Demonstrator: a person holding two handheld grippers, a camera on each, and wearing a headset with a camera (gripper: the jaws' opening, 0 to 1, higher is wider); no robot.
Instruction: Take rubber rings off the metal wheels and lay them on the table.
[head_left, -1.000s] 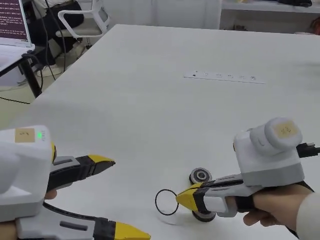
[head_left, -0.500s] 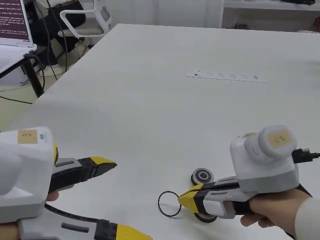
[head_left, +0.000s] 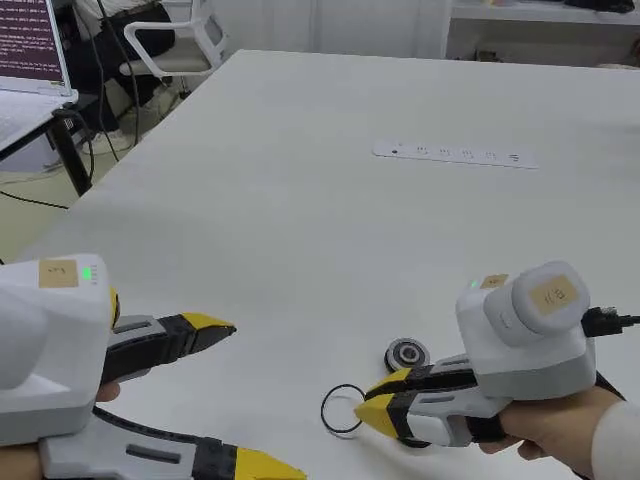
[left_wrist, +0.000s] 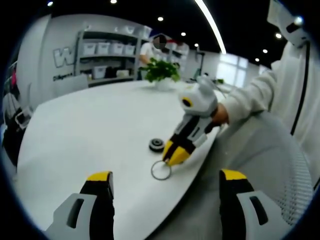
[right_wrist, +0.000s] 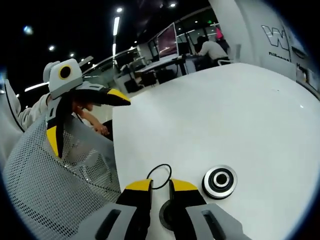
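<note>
Left gripper (head_left: 255, 398) spread wide, empty, at the desk's (head_left: 300, 200) near edge. Rubber ring (head_left: 323, 411) lies flat near that edge, at the right gripper (head_left: 370, 408) tips. Its jaws stand a narrow gap apart; pinch on ring can't tell. Metal wheel (head_left: 407, 354) just behind. Right gripper view: second wheel (right_wrist: 167, 216) under jaws, mostly hidden in head view.

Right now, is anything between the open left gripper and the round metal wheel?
Yes: the thin black rubber ring sits between the left gripper and the metal wheel, at the yellow tips of the right gripper.
</note>
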